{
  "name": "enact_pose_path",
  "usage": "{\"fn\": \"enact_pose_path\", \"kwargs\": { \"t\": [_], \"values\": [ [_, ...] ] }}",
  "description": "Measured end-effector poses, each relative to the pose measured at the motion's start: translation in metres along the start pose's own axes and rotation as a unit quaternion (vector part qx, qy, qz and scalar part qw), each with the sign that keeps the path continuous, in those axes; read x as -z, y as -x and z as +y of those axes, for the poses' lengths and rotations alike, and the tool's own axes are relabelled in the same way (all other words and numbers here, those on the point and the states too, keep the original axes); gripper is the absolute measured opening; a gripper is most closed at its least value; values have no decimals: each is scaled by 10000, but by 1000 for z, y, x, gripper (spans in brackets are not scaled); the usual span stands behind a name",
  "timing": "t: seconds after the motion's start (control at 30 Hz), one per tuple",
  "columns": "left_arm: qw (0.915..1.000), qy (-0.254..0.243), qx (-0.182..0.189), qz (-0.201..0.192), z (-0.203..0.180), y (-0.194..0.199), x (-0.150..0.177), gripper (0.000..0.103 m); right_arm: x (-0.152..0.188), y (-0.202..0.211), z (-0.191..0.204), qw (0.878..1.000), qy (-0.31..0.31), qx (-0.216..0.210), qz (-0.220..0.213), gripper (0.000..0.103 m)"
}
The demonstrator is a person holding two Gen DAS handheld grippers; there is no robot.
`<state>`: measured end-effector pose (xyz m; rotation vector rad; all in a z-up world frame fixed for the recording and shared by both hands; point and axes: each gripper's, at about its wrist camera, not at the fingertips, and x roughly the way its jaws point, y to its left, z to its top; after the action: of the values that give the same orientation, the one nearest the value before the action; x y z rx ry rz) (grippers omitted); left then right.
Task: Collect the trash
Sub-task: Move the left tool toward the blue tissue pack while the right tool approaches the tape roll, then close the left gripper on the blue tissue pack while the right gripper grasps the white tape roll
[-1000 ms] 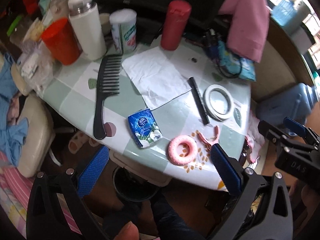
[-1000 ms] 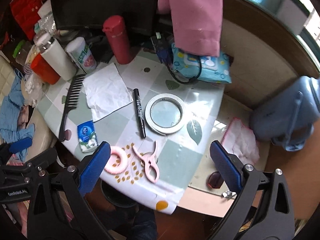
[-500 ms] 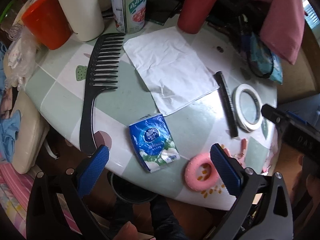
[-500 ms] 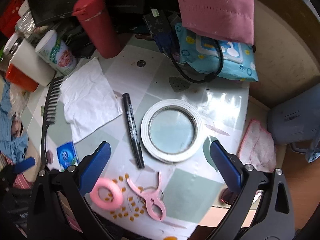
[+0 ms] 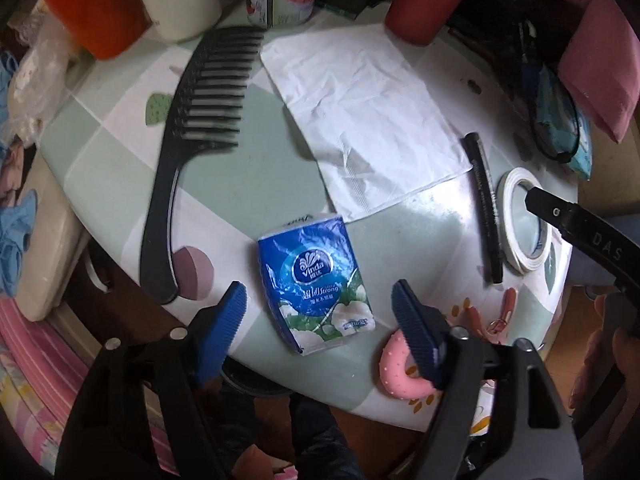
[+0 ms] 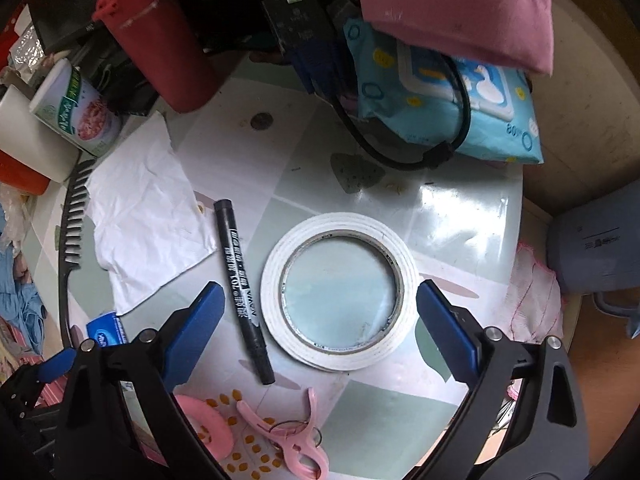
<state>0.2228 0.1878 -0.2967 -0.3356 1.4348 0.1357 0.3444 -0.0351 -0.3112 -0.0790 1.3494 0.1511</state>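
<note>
Your left tongs point(image 5: 318, 314) are spread wide with 1 blue pad on each side of the blue Vinda tissue pack point(image 5: 316, 284), which lies flat near the front edge of the round surface point(image 5: 248, 168); the pads are not touching it. Just behind the pack lies a creased white tissue point(image 5: 368, 116), and to its left a black wide-tooth comb point(image 5: 196, 152). A pink ring point(image 5: 394, 368) sits under the right pad.

Your right tongs point(image 6: 320, 320) are also spread, holding nothing, with the pads flanking a roll of white tape point(image 6: 340, 296) and a black marker point(image 6: 242, 288) lying just beside it. A pink clip point(image 6: 288, 436) lies at the front edge. Behind the tape are a red flask point(image 6: 156, 40) and a blue wet-wipes pack point(image 6: 448, 108) with a black cable across it.
</note>
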Motion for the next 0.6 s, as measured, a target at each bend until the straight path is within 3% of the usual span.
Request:
{"fn": "enact_pose_path", "kwargs": {
  "t": [0.53,0.6],
  "values": [
    [9997,49,-45,248,-4,-29,-10,71,-13,-34,3,9997,-63,-30,223,89],
    [9997,1,-103,225,-7,-31,-13,70,-14,-37,5,9997,-58,-40,250,84]
  ]
}}
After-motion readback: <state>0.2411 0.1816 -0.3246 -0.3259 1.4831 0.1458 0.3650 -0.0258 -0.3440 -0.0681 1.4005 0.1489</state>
